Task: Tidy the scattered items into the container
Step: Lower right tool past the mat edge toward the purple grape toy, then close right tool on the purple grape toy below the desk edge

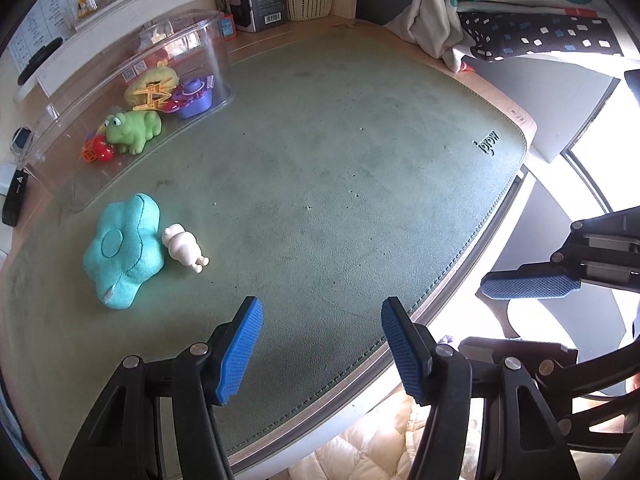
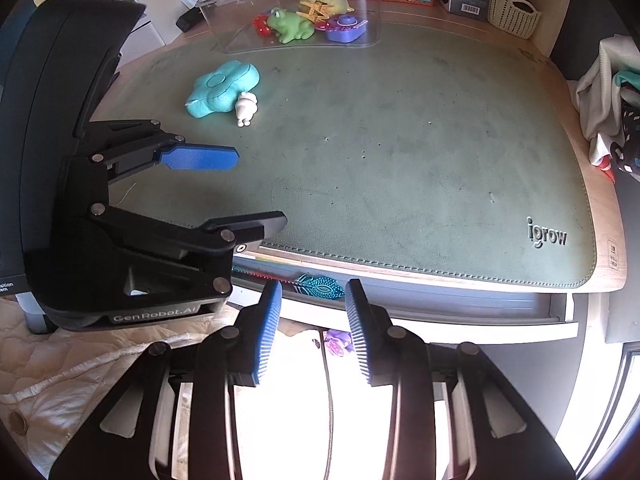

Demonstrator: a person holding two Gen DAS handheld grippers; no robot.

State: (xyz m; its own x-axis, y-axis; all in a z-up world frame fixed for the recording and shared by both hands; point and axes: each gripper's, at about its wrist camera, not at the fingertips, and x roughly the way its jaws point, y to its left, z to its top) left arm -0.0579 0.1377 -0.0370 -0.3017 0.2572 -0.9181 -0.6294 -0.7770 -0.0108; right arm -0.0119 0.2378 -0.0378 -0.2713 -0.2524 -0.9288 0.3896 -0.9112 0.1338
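Teal, flower-shaped plush cushion (image 1: 124, 248) and the small white plastic figurine (image 1: 183, 248) are what we're still looking at on the green felt desk mat (image 1: 340, 160); they're lying touching each other, near the open side of the clear plastic container (image 1: 120, 92), which is already holding the green rubber frog (image 1: 134, 130), a purple toy (image 1: 192, 96) and a yellow one. We're holding the left gripper (image 1: 320, 344) with jaws wide apart and empty, over the mat's near edge; the right gripper (image 2: 310, 332) is also empty, jaws apart, hanging off the desk front. Risks we're seeing: closing on the cushion is likely knocking the figurine away since they're in contact, and the soft plush may be sagging out of a pinch. The right wrist view is showing the whole left gripper and the drawer front under the desk; the left view is showing only one blue pad of the right one.
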